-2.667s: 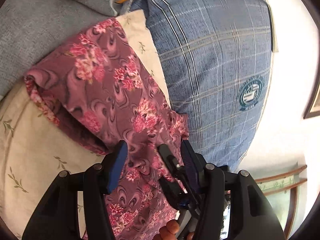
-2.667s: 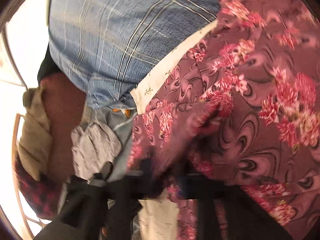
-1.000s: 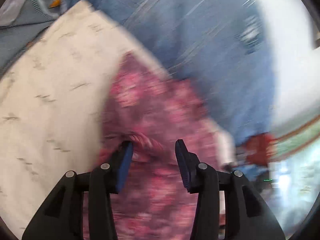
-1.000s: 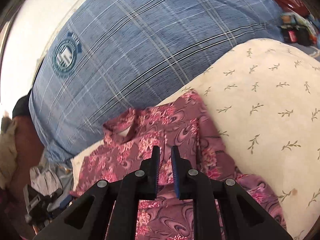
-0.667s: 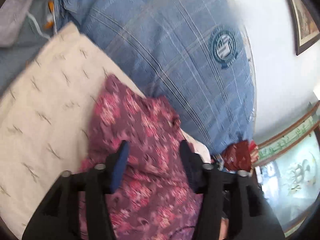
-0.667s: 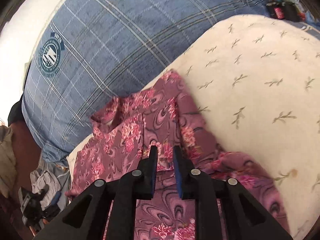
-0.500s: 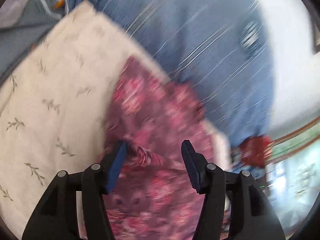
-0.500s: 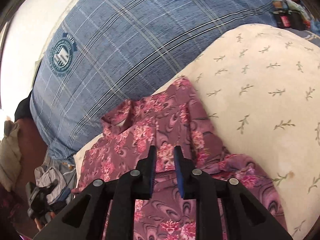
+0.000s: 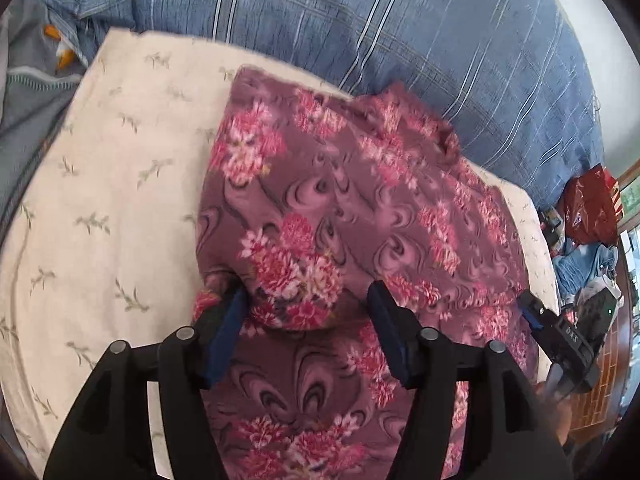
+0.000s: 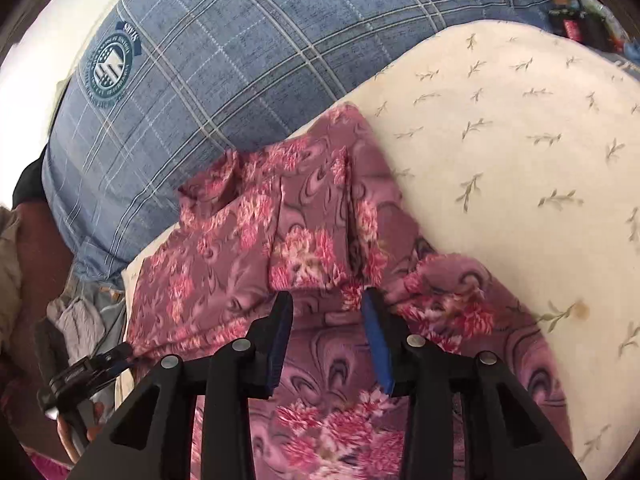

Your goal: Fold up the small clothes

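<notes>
A cream sheet (image 10: 520, 152) printed with small green sprigs covers the near surface. Behind it lies a large blue plaid cushion (image 10: 248, 48) bearing a round teal emblem (image 10: 110, 68). Beyond the cushion stands a pale, brightly lit wall (image 9: 592, 40). At far right in the left wrist view sit a red bag (image 9: 592, 208), a heap of blue cloth (image 9: 584, 264) and reddish floor tiles (image 9: 600, 392).

A cream cushion (image 9: 112, 200) printed with small green sprigs carries the clothes. Directly on it lies a mauve floral shirt (image 9: 340, 216), partly folded, its collar end near the cushion's far edge. Behind the cushion, touching that edge, lies a blue plaid pillow (image 10: 248, 40) bearing a round teal badge (image 10: 110, 66). A small brownish stain (image 10: 582, 310) marks the cushion beside the shirt
</notes>
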`<state>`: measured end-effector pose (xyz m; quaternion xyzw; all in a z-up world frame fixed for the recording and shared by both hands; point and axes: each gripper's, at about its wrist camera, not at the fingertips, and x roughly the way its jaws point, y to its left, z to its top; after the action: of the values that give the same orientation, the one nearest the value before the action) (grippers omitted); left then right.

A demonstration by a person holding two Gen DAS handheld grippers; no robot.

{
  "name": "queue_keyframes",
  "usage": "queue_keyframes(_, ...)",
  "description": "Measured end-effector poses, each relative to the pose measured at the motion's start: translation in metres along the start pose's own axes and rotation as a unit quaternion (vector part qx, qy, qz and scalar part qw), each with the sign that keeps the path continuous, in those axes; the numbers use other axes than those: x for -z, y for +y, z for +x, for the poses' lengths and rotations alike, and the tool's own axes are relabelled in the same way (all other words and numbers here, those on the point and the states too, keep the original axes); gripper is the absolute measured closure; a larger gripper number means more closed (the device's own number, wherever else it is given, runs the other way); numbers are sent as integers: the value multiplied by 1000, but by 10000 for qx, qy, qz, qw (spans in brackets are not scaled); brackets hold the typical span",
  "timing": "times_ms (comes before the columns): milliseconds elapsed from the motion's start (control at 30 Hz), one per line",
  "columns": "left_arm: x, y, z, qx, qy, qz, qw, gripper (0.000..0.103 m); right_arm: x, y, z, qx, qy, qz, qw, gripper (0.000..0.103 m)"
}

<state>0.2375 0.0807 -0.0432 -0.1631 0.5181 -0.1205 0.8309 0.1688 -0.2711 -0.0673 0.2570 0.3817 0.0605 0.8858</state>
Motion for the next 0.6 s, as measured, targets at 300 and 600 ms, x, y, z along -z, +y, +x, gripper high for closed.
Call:
queue_keyframes(300, 28, 11, -20, 290, 272, -611, 9973, 29, 8, 4, -14, 165, 391, 190, 9989, 65)
queue_keyframes(600, 95, 51, -89, 390, 623, -763, 9944, 29, 63, -19, -77, 2, 597, 55, 9982, 61)
